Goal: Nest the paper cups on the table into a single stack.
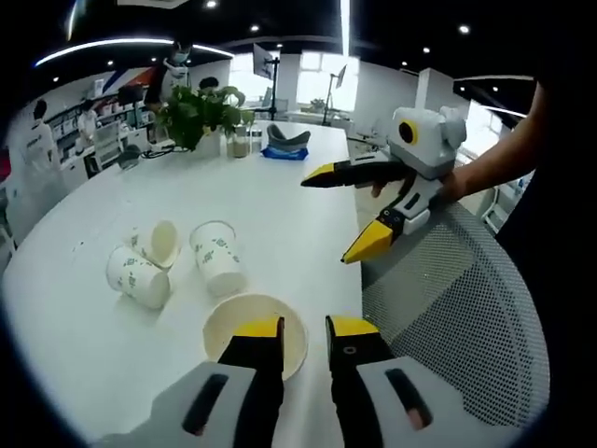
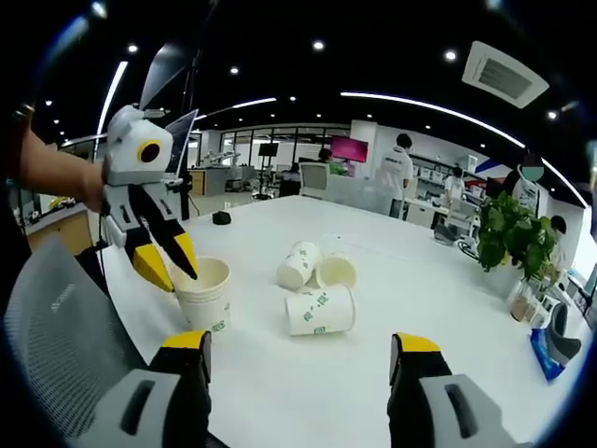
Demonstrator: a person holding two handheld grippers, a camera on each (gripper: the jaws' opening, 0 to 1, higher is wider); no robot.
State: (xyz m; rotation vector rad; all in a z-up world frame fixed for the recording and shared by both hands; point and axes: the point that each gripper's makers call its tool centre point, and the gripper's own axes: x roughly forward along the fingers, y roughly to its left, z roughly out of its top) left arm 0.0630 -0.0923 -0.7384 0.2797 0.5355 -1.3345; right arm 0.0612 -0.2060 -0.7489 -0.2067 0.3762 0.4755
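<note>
An upright white paper cup (image 1: 233, 329) (image 2: 205, 291) stands near the white table's (image 1: 280, 215) front edge. My left gripper (image 1: 306, 329) (image 2: 170, 269) hangs over it, jaws narrowly apart astride its rim, one tip inside the cup and one outside. Three more cups with green print lie on their sides close together: one (image 1: 140, 276) (image 2: 298, 263), a second (image 1: 159, 241) (image 2: 336, 271) and a third (image 1: 219, 258) (image 2: 320, 310). My right gripper (image 2: 298, 345) (image 1: 334, 217) is held wide open above the table edge, clear of every cup.
A grey mesh chair back (image 1: 457, 299) (image 2: 56, 308) stands at the table's near edge. A potted plant (image 1: 201, 112) (image 2: 508, 233), small bottles and a blue item (image 1: 284, 149) sit at the far end. People stand in the office beyond.
</note>
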